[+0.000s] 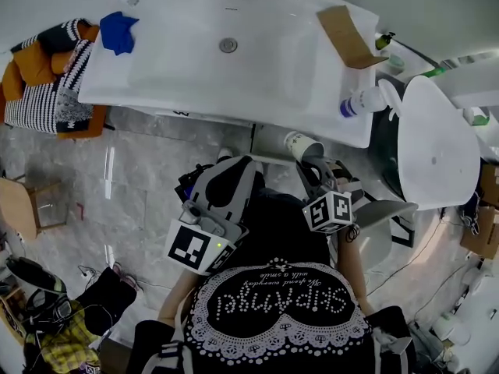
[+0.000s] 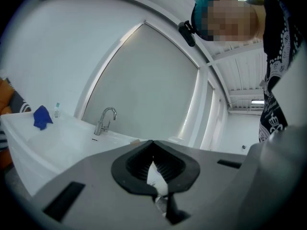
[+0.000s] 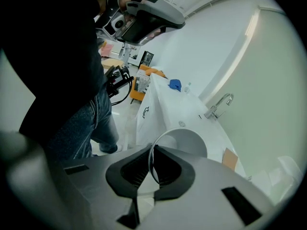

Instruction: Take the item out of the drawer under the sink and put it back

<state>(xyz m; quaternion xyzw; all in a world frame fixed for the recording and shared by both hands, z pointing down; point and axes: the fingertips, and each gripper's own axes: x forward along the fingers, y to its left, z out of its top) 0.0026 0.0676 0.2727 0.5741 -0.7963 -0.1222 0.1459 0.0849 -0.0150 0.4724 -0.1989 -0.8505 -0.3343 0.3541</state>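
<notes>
Obs. Right gripper (image 3: 152,150): jaws nearly together, pinching one wall of the paper cup (image 3: 188,140) at its rim, one pad inside the mouth and one outside. The cup hangs in the air just in front of the sink (image 1: 179,68), below its front edge and toward the right half, mouth tipped toward the basin.

Left gripper (image 2: 153,146): jaws closed on a white slip (image 2: 156,176) with faint print. It may be folded paper or a small sachet; the view is too poor to say. This gripper sits in front of the sink, left of the cup and apart from it.

Handling, judged:
- Cup is light and thin-walled, and the rolled rim is its only stiff part.
- A one-wall pinch holds it but lets it swing, and a harder squeeze would crease or oval the mouth.
- The paper surface is not slippery, so a light grip should do.
- For setting it down upright, a hold across the body lower down would be steadier.
- Empty, as far as the right gripper view shows inside.

Not visible:
- The drawer under the sink is not seen in any view, as the basin overhangs it, so open or shut is unknown.
- The cup base is out of sight.
- The person's torso blocks the floor in front of the sink.
</notes>
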